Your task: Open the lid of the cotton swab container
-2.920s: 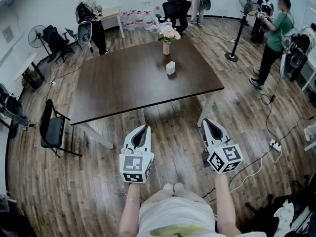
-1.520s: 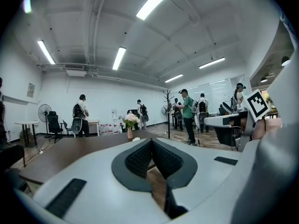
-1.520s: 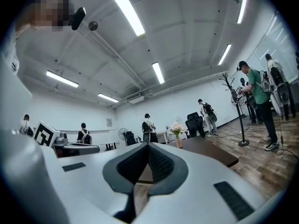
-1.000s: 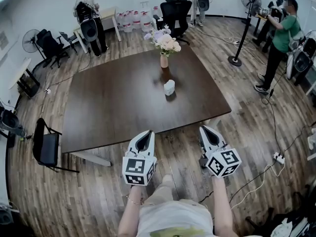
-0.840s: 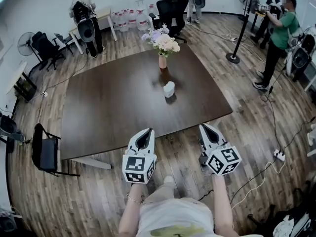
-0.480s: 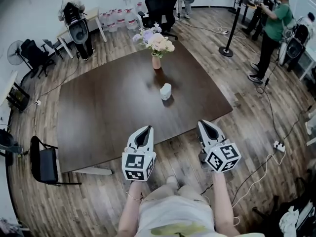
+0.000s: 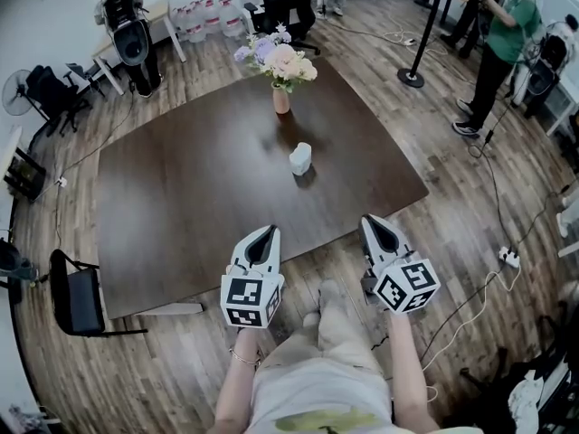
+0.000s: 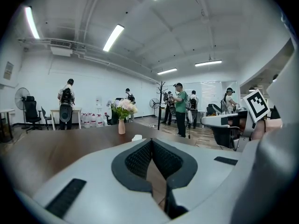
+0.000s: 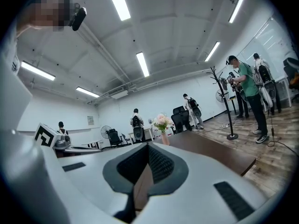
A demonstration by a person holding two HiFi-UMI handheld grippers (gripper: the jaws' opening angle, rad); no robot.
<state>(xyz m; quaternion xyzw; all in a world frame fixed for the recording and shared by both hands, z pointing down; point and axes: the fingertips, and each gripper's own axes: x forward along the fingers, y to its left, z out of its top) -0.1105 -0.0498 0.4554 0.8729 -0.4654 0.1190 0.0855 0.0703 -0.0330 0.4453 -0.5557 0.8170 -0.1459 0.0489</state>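
**Swab container mid-table; both grippers closed and well short of it**

Cotton swab container (image 7: 300, 158): small, white, standing upright on the dark wooden table (image 7: 190, 197), a little right of the table's middle. Lid looks on; too small to make out more. In the left gripper view the same container (image 8: 136, 137) shows as a pale speck on the tabletop, just above and left of the closed fingertips and far beyond them. I cannot pick it out in the right gripper view.

Beyond it, toward the far edge, a vase of pink and white flowers (image 7: 280, 78) stands apart from the container.

Left gripper (image 7: 268, 231): tips at the table's near edge, pointing toward the container, well apart from it. Jaws together with nothing between them, as its own view confirms (image 8: 151, 143).

Right gripper (image 7: 368, 219): also at the near edge, right of the left one, well clear of the container. Jaws together and empty (image 9: 148, 146). The container lies ahead, between the lines of the two grippers.

Surroundings: wood-plank floor; a black chair (image 7: 77, 298) at the table's left corner; a person in a green shirt (image 7: 496, 48) standing at upper right; another person (image 7: 122, 16) by a desk at upper left.
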